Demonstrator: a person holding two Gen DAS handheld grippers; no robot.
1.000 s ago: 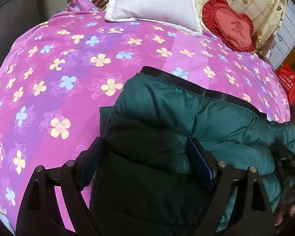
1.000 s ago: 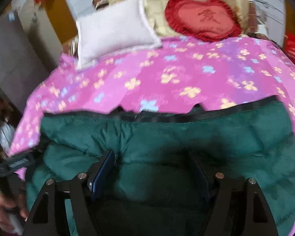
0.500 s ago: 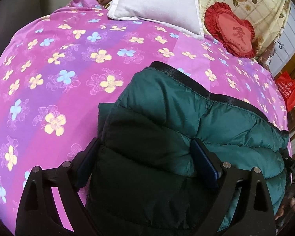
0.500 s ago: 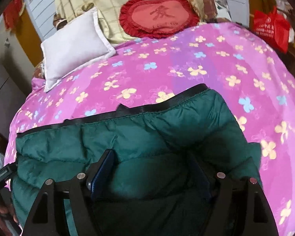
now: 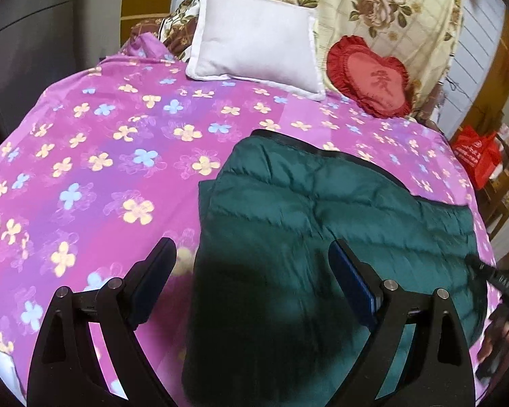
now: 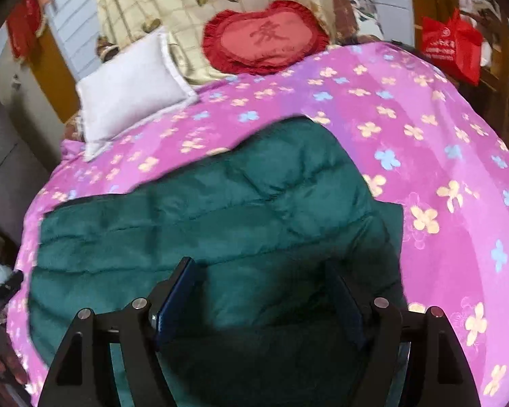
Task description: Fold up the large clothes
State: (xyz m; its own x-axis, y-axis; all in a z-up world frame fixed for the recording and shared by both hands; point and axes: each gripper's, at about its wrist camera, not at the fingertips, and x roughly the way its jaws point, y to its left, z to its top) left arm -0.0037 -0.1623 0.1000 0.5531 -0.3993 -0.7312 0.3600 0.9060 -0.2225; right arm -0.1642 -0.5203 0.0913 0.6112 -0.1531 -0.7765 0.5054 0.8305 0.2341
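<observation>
A dark green puffer jacket (image 5: pixel 322 224) lies folded on the pink flowered bedspread (image 5: pixel 101 156); it also shows in the right wrist view (image 6: pixel 220 210). My left gripper (image 5: pixel 251 264) is open and hovers over the jacket's left edge, holding nothing. My right gripper (image 6: pixel 264 281) is open above the jacket's right part, holding nothing. The jacket's near edge is hidden under the gripper frames.
A white pillow (image 5: pixel 258 37) and a red heart cushion (image 5: pixel 373 74) lie at the head of the bed, against a floral cover (image 5: pixel 390 6). A red bag (image 5: pixel 475 152) stands to the bed's right. A grey wall (image 5: pixel 23 34) is at the left.
Both grippers have lifted and pulled back from the jacket, so more bed and headboard shows. The left gripper has shifted left, its left finger now over the bedspread.
</observation>
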